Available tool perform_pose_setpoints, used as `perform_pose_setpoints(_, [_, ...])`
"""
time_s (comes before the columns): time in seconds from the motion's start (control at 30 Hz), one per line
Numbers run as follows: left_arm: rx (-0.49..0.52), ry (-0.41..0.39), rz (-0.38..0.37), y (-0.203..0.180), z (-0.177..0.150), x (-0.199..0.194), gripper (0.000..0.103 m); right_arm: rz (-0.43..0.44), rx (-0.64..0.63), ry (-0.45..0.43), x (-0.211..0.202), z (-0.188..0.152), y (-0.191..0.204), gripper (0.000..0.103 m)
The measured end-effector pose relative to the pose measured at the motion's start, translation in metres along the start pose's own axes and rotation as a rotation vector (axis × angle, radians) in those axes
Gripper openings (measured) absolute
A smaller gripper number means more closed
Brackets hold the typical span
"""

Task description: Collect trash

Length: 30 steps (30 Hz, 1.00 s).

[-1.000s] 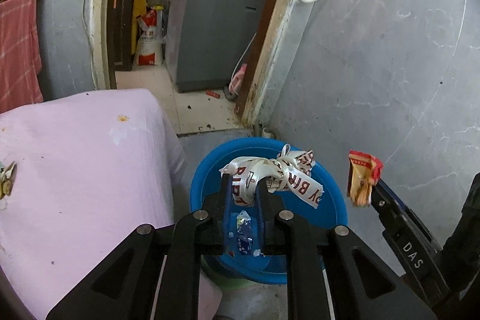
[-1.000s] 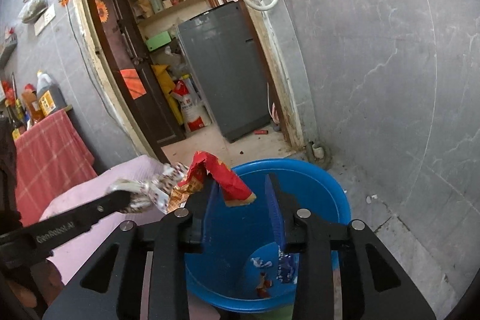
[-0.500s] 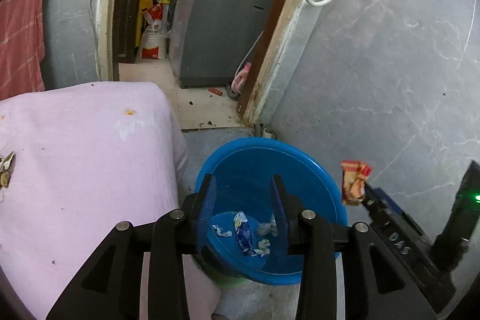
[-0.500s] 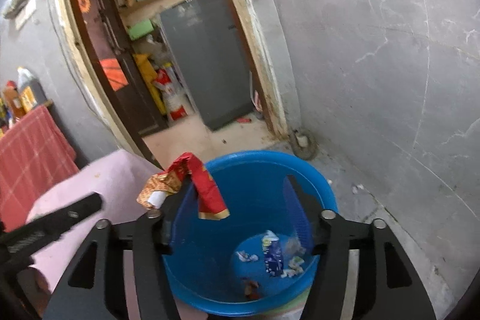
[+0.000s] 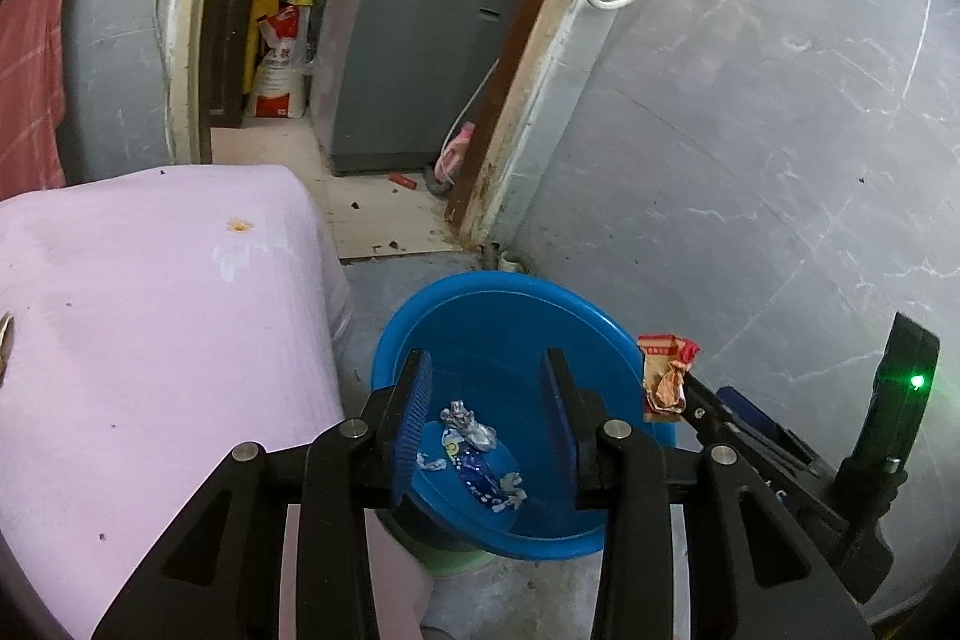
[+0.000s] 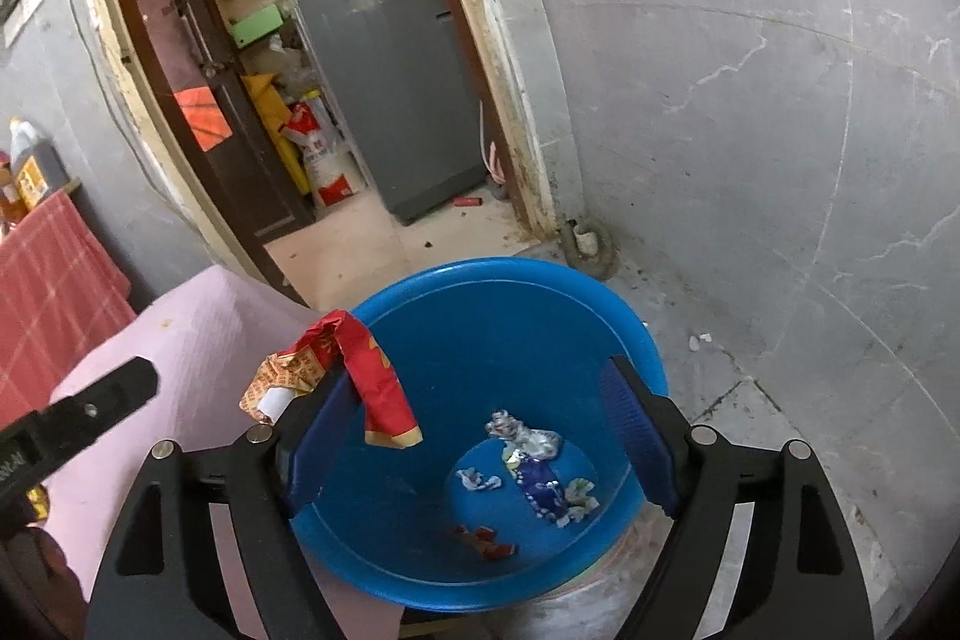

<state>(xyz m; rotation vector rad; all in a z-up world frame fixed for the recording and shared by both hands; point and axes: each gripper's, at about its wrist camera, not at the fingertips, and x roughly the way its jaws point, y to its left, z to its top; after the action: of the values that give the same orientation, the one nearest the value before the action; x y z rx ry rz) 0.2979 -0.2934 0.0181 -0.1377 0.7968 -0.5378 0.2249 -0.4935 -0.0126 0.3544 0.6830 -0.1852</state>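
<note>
- Above the blue basin [image 6: 600, 316], both tongs point down into it. The basin sits on the grey floor [image 6: 750, 430] beside a table under a pink cloth [image 5: 150, 328].
- Left tongs [image 5: 486, 400]: jaws parted, nothing between them; they opened within the last second and have since held.
- Right tongs [image 6: 474, 430]: jaws spread wide and have just been opening. Nothing is pinched between them.
- Red and gold wrapper [image 6: 366, 376]: draped over the tip of the right tongs' left finger [image 6: 318, 436], hanging partly inside and partly outside the jaws, above the basin's near-left rim. The other finger stands well apart from it.
- Basin bottom: a silver foil scrap [image 6: 528, 439], a dark blue wrapper [image 6: 540, 484], small white bits and red scraps [image 6: 486, 541] lie there.
- Doorway behind: a grey appliance [image 6: 390, 88] stands inside.
</note>
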Motion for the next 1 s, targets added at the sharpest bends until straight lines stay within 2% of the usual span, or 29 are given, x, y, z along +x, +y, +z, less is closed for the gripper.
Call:
perform_pose_setpoints(0.07, [0.002,0.007,-0.001,0.000,-0.001,0.002,0.032,0.012,0.003,-0.008,-0.003,0.001,-0.001,0.085])
perform_pose_setpoints(0.17, [-0.014,0.015,0.000,0.004,-0.002,0.002,0.039,-0.009,-0.004,-0.001,-0.002,0.004,-0.001,0.103])
perform_pose_setpoints(0.27, [-0.031,0.008,0.004,0.009,-0.001,0.000,0.040,-0.017,-0.001,0.046,0.006,0.007,-0.002,0.103])
perform_pose_setpoints(0.43, [-0.052,-0.002,0.010,0.014,-0.001,-0.010,0.040,-0.079,-0.040,0.142,0.020,0.007,0.000,0.103])
perform_pose_setpoints(0.6, [-0.054,-0.010,0.008,0.014,-0.002,-0.017,0.040,-0.049,-0.024,0.171,0.012,0.009,0.000,0.103])
perform_pose_setpoints(0.7, [-0.062,-0.010,0.008,0.018,-0.003,-0.023,0.040,-0.052,-0.069,0.184,0.007,0.014,0.003,0.103])
perform_pose_setpoints(0.77, [-0.065,-0.009,0.005,0.018,-0.003,-0.026,0.040,-0.044,-0.093,0.242,0.010,0.018,0.005,0.103])
perform_pose_setpoints(0.9, [-0.054,-0.019,-0.011,0.018,-0.003,-0.032,0.040,-0.025,-0.144,0.272,0.002,0.022,0.011,0.103])
perform_pose_setpoints(1.0, [-0.039,-0.017,-0.023,0.015,-0.004,-0.035,0.040,0.028,-0.107,0.287,-0.009,0.027,0.011,0.103])
